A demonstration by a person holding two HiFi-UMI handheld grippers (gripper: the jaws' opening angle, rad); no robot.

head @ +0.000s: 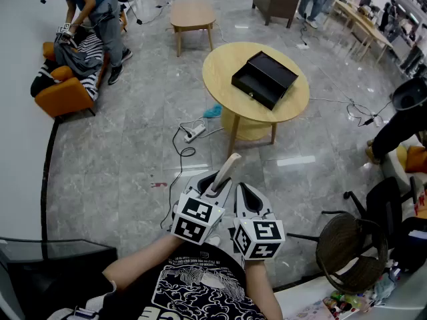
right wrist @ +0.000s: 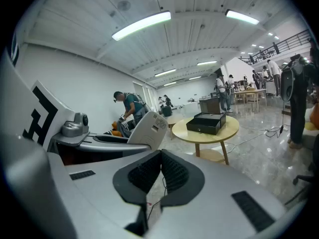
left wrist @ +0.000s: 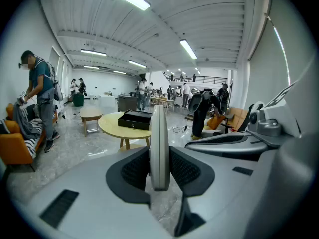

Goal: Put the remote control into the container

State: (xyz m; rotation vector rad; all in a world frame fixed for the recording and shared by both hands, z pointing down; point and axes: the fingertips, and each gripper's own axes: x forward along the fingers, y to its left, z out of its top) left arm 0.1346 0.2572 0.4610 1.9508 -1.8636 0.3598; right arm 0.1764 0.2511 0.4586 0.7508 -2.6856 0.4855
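The remote control [left wrist: 159, 148] stands edge-on between the jaws of the left gripper [head: 215, 184], which are clamped on its lower end, while its free end juts forward and upward. It hangs over the floor [head: 133, 145], well apart from the round surface [head: 223, 69]. The black open-topped container [head: 264, 79] lies there, right of the middle and close to the right edge. The right gripper [right wrist: 160, 159] sits just beside the left, jaws together on nothing. The step in hand looks like the carry. Next, the person probably has to walk up to the surface, bring the remote over the container and lower it in before the jaws part
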